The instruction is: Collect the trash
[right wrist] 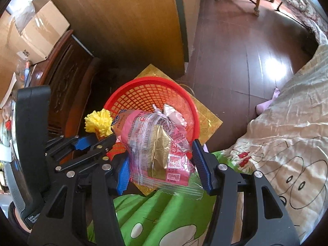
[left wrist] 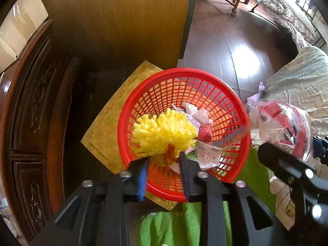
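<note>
A red plastic mesh basket (left wrist: pixel 235 110) stands on a gold patterned box on the floor; it also shows in the right wrist view (right wrist: pixel 131 90). Crumpled white paper and wrappers (left wrist: pixel 196 114) lie inside it. My left gripper (left wrist: pixel 164 168) is shut on a yellow pom-pom (left wrist: pixel 162 133) by its base and holds it over the basket's near rim; the pom-pom also shows in the right wrist view (right wrist: pixel 98 123). My right gripper (right wrist: pixel 162 170) is shut on a pink and clear food wrapper (right wrist: pixel 157 143), held above the basket's near side; the wrapper shows in the left wrist view (left wrist: pixel 283 123).
A gold patterned box (left wrist: pixel 106 127) lies under the basket. A dark carved wooden cabinet (left wrist: pixel 34 106) stands at the left, with a cardboard box (right wrist: pixel 37 32) on top. A bed with green and cream quilts (right wrist: pixel 287 133) lies at the right. Dark wooden floor (left wrist: pixel 235 47) stretches beyond.
</note>
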`<action>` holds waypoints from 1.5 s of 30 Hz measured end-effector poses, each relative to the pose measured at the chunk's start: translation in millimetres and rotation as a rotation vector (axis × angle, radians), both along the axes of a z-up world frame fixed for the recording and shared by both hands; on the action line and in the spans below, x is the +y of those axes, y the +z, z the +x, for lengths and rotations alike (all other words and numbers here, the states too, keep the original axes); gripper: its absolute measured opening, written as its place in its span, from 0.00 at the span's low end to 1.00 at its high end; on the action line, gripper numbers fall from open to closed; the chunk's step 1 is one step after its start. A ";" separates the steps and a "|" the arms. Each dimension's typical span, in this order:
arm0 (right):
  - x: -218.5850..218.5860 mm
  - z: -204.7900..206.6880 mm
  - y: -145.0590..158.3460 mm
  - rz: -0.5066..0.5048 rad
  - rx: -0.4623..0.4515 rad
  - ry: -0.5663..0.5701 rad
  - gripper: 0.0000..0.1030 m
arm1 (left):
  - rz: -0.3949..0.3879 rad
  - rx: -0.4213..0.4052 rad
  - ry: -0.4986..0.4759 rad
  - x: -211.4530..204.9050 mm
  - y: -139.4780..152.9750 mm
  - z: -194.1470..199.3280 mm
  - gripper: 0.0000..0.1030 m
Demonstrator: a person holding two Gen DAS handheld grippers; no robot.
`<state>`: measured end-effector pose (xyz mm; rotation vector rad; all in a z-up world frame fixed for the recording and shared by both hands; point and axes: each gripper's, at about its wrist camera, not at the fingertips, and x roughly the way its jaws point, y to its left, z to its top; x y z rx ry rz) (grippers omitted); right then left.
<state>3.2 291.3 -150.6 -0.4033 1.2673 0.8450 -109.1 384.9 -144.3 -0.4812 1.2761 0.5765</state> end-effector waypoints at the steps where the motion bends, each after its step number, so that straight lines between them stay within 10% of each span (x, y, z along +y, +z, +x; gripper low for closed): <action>1: -0.9 0.2 0.4 0.003 -0.004 0.000 0.62 | 0.003 -0.001 0.000 0.9 0.0 -0.7 0.38; 19: -19.1 5.1 8.3 0.005 0.004 -0.061 0.81 | 0.038 0.022 0.045 9.7 12.5 -16.6 0.69; 45: -34.3 -3.4 5.1 -0.109 0.005 -0.067 0.85 | 0.088 0.013 0.089 7.3 46.7 -35.2 0.77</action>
